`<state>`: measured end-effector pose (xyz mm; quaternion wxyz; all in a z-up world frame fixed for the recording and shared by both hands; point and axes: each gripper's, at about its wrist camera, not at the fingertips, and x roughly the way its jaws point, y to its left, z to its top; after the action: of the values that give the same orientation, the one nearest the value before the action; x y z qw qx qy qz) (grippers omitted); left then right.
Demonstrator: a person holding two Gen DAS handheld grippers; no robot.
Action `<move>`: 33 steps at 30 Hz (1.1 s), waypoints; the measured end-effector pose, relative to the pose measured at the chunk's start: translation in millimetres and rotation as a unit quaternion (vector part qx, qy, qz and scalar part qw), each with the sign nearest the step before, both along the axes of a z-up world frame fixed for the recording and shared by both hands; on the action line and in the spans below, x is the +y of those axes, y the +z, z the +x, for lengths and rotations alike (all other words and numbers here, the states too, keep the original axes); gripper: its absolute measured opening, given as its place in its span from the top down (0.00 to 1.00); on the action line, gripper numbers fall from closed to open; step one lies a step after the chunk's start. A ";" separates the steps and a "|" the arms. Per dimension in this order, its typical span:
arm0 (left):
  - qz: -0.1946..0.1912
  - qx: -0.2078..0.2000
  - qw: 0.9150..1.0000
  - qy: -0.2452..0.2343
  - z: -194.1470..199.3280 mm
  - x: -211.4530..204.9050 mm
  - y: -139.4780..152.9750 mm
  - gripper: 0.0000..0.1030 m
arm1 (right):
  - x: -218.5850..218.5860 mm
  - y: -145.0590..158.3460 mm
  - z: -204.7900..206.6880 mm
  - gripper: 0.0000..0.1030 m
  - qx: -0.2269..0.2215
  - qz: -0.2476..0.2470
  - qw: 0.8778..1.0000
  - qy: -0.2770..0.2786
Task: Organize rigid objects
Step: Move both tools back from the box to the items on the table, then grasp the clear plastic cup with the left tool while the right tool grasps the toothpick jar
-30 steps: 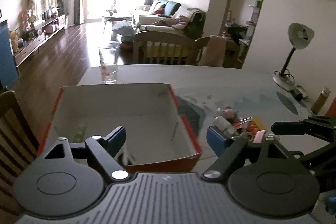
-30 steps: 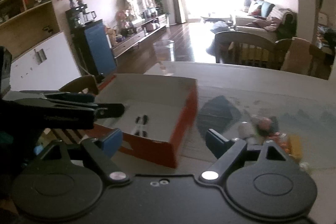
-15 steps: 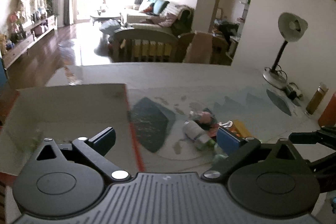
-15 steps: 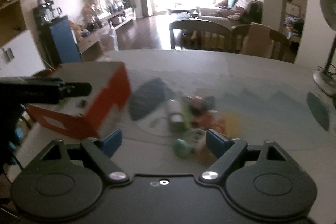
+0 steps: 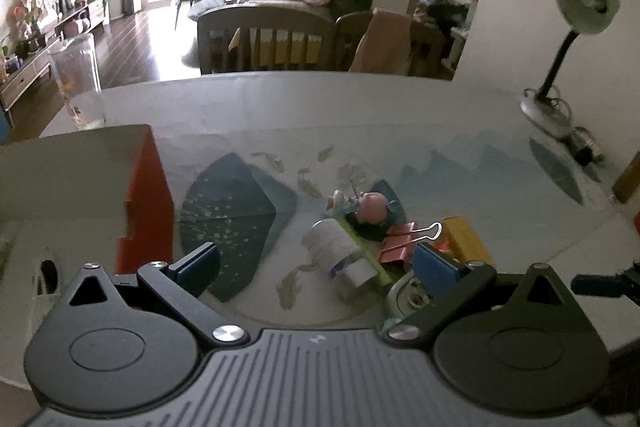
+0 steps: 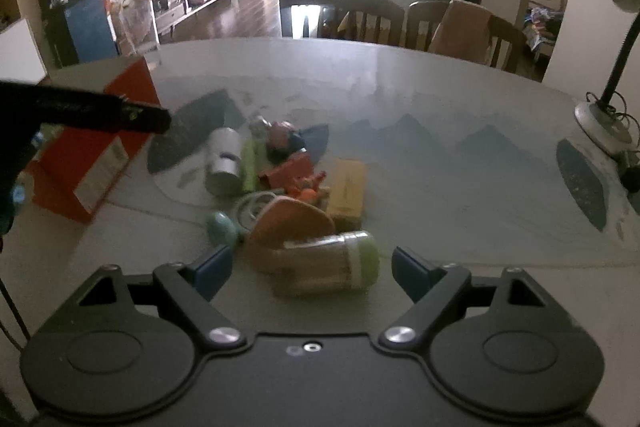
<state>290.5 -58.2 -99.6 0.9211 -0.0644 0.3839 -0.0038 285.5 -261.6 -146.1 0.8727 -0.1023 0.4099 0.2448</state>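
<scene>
While hovering low at the near edge of the clutter, holding the right gripper (image 6: 312, 269) spread wide and gripping nothing. Framing the toothpick jar (image 6: 328, 263) right between its blue pads (image 6: 214, 267), just beyond the tips. Lying on its side, that jar, with the long axis running left to right and the green cap pointing right, so lining up with the closing line of the fingers rather than across it. Probably calling for a wrist turn before closing, or else for pinching the jar end to end; appearing to fit lengthwise within the gap either way.

Leaning against the jar's far side, a rounded brown wooden piece (image 6: 290, 223), and risking being dragged along or nudged. Resting just left of it, a teal egg (image 6: 220, 227); sitting farther back, a yellow block (image 6: 348, 187) and a white cylinder (image 6: 223, 163).

Keeping the left gripper (image 5: 316, 267) likewise wide open and empty, facing the cylinder's end of the heap, with a red binder clip (image 5: 404, 243) showing beside its right pad. Standing at the far left of the table (image 6: 440, 87), the red box (image 6: 100, 147), nearer the left gripper than the right.

Judging the right gripper far better placed for the jar, and the carry as heading leftward to the box.
</scene>
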 end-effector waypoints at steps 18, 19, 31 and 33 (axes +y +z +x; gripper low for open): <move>0.015 0.081 0.995 0.062 63.6 -16.0 -58.6 0.00 | 2.5 -36.5 28.3 0.16 0.018 -0.014 0.998 0.059; 0.013 0.084 0.994 0.065 65.2 -15.7 -60.6 0.00 | 2.4 -36.5 28.7 0.16 0.020 -0.012 0.998 0.061; -0.011 0.105 0.991 0.084 72.8 -12.4 -75.0 0.09 | 12.1 -46.9 29.8 0.16 0.039 -0.016 0.997 0.068; -0.020 0.103 0.991 0.083 72.3 -11.7 -75.2 0.11 | 12.4 -49.0 29.7 0.16 0.041 -0.018 0.997 0.066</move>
<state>362.8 -69.9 -174.8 0.8721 -0.1141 0.4703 0.0718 315.1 -249.2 -195.2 0.8350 -0.1346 0.4423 0.2984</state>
